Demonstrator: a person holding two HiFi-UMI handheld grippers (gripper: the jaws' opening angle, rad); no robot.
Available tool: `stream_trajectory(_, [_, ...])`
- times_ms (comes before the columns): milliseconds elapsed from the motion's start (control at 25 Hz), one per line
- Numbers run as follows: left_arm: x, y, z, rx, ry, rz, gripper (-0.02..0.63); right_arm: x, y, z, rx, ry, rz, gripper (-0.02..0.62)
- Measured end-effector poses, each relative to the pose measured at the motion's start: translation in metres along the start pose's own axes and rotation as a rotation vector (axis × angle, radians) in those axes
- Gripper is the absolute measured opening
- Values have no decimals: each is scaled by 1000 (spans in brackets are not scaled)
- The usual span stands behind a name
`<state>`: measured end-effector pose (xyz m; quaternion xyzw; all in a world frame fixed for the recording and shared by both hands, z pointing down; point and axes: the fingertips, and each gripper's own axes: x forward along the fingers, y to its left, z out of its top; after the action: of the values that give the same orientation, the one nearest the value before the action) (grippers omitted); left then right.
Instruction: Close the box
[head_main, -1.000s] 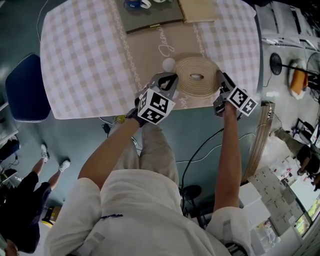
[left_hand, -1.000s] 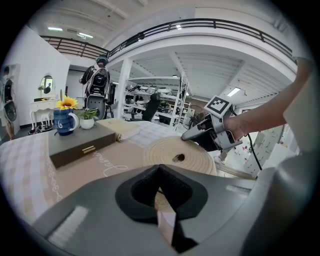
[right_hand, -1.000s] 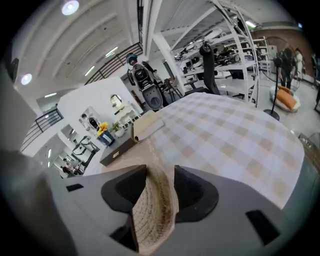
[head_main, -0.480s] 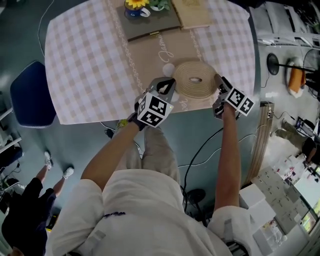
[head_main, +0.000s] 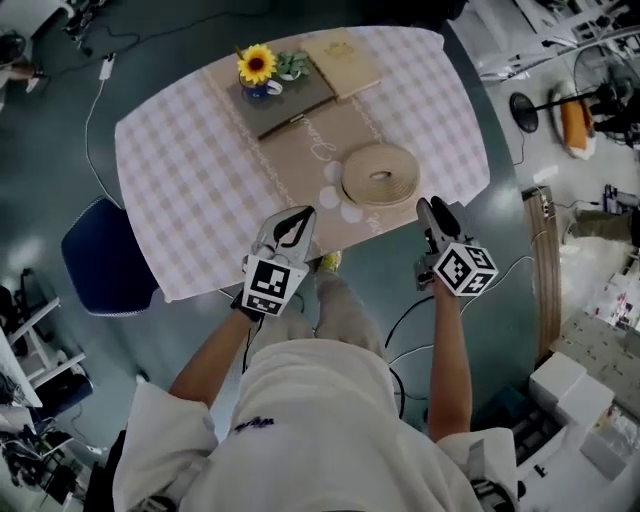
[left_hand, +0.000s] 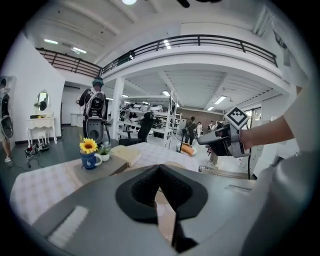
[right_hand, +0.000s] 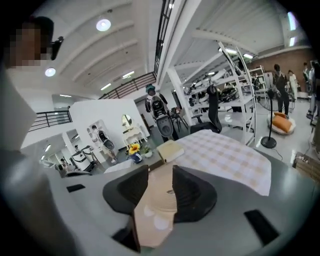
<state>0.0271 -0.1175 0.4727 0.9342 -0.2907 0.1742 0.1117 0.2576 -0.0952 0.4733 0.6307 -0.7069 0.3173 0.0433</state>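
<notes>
The round woven box (head_main: 380, 175) sits with its lid on, on the tan runner near the front edge of the checked table (head_main: 190, 170). Both grippers hang in front of that edge, apart from the box. My left gripper (head_main: 297, 215) is off to the box's lower left, its jaws shut on nothing (left_hand: 160, 167). My right gripper (head_main: 424, 207) is to the lower right. Its jaws (right_hand: 160, 172) are closing with a gap still between them and nothing in it. The box (right_hand: 166, 202) shows beyond that gap.
At the table's far side stand a sunflower mug (head_main: 258, 70) on a grey tray (head_main: 295, 95) and a tan book (head_main: 343, 60). A blue chair (head_main: 105, 255) is left of the table. Cables, a fan stand (head_main: 524, 108) and white boxes (head_main: 580, 390) fill the floor at right.
Both grippers have drawn back from the two sides of the box to in front of the table edge. The head view has risen and now takes in the whole table.
</notes>
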Motion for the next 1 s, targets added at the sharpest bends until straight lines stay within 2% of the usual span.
stream_trajectory(200, [-51, 7, 53, 51, -157, 5, 2, -86, 55, 25, -115, -210, -36, 143])
stream_trajectory(320, [-75, 11, 81, 92, -237, 12, 2, -143, 76, 39, -200, -328, -114, 113])
stream_trajectory(480, [-101, 10, 112, 146, -308, 0, 2, -210, 89, 40, -201, -458, -232, 64])
stream_trajectory(600, [-120, 3, 131, 178, -345, -16, 2, -246, 101, 35, -209, -510, -290, 28])
stream_trajectory(800, [-139, -17, 155, 218, -394, -55, 2, -291, 118, 23, -241, -565, -379, 5])
stream_trajectory(920, [-145, -31, 157, 206, -410, -84, 2, -305, 129, 16, -261, -574, -408, 5])
stream_trajectory(1000, [-149, -43, 154, 229, -403, -104, 2, -310, 135, 11, -264, -578, -418, 3])
